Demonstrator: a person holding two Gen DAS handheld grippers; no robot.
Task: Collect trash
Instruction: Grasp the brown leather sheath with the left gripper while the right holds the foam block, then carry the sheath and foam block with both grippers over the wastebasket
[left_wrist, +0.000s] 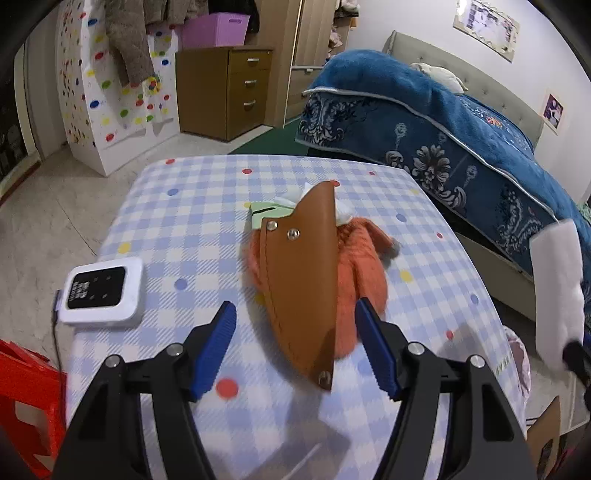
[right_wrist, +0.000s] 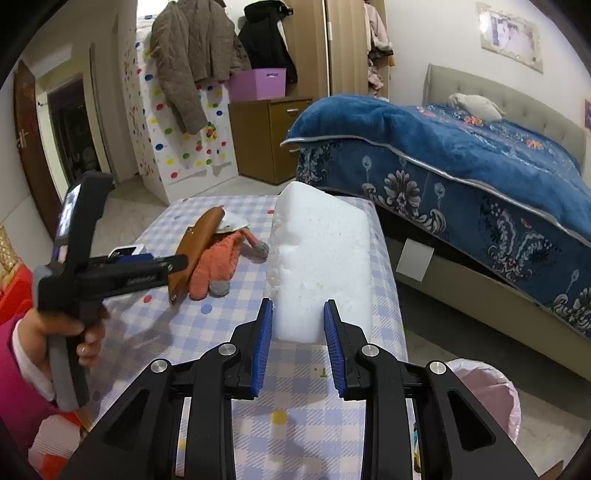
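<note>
My right gripper (right_wrist: 298, 314) is shut on a white foam block (right_wrist: 321, 266) and holds it above the checked table (right_wrist: 314, 424); the block also shows at the right of the left wrist view (left_wrist: 557, 295). My left gripper (left_wrist: 295, 314) is open just above the table, its fingers either side of a brown leather sheath (left_wrist: 303, 280) that lies on an orange knitted glove (left_wrist: 362, 273). White crumpled paper (left_wrist: 343, 214) and a pale green card (left_wrist: 266, 214) lie behind the sheath. A bin with a pink liner (right_wrist: 491, 391) stands by the table's right edge.
A white device with a black screen (left_wrist: 99, 291) lies at the table's left edge, its cable hanging down. A red stool (left_wrist: 26, 398) stands to the left. A bed with a blue blanket (right_wrist: 461, 166) stands close to the right. A brown drawer unit (left_wrist: 229, 92) stands behind.
</note>
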